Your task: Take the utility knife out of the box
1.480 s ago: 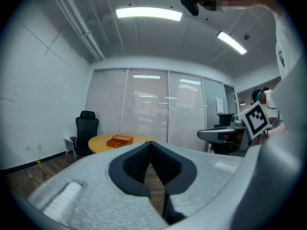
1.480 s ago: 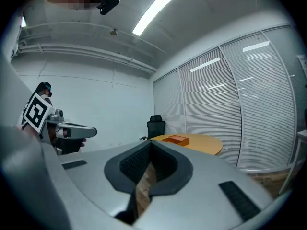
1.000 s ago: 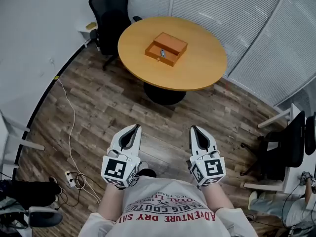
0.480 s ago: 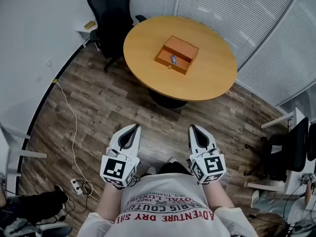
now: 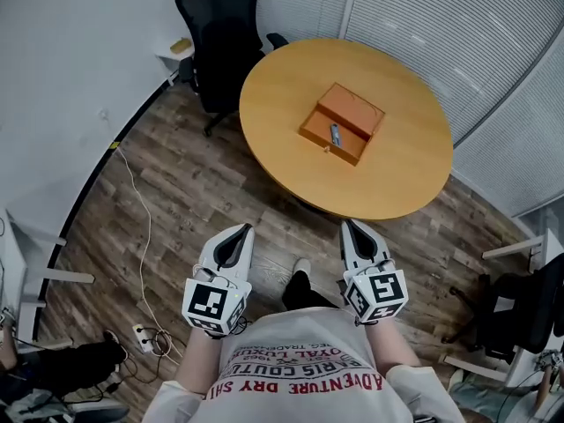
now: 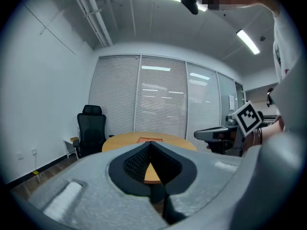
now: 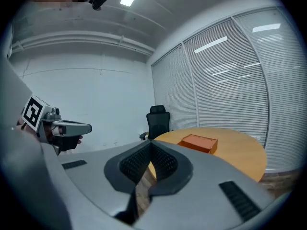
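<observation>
An open orange box (image 5: 342,123) lies near the middle of a round wooden table (image 5: 398,180), and a small grey utility knife (image 5: 335,134) rests inside it. The box (image 7: 198,142) also shows in the right gripper view. My left gripper (image 5: 244,229) and right gripper (image 5: 347,226) are held side by side in front of my chest, well short of the table. Both are shut with nothing between their tips. In the left gripper view the table (image 6: 115,144) lies ahead beyond my left gripper (image 6: 150,143).
A black office chair (image 5: 222,25) stands beyond the table at the left. A small white side table (image 5: 179,53) is next to it. A cable (image 5: 141,236) runs over the wooden floor to a power strip (image 5: 146,339) at lower left. Window blinds (image 5: 458,33) line the far side.
The table and box have come closer and shifted right in the head view as I walk toward them. Both grippers stay shut and held the same way.
</observation>
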Motion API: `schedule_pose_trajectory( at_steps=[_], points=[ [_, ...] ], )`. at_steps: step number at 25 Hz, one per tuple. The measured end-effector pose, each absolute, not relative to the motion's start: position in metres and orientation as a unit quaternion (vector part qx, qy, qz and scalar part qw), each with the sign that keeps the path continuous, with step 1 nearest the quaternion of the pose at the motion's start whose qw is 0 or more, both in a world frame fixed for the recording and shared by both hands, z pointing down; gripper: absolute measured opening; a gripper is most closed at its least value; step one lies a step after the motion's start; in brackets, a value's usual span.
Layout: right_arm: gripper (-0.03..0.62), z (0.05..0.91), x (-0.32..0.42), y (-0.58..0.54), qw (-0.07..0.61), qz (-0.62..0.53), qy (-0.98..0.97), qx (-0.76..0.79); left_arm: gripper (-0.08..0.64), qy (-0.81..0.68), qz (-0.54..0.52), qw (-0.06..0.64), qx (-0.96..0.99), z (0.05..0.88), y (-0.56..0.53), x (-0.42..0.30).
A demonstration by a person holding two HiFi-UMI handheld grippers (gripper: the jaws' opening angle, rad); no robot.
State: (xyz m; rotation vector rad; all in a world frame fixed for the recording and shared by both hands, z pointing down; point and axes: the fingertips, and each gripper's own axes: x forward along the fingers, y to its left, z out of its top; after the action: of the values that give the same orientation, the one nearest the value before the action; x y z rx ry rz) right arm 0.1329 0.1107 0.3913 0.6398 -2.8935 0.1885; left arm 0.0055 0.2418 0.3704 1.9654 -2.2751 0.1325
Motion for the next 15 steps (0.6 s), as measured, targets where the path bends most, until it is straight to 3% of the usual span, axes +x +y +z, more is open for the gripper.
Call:
schedule_pose_trajectory(
  at_steps=[15],
  points=[
    [0.007, 0.387, 0.057, -0.083, 0.083, 0.067, -0.972, 0.208, -0.005, -0.770, 0.054, 0.057, 0.634, 0.358, 0.060, -0.088]
  ],
)
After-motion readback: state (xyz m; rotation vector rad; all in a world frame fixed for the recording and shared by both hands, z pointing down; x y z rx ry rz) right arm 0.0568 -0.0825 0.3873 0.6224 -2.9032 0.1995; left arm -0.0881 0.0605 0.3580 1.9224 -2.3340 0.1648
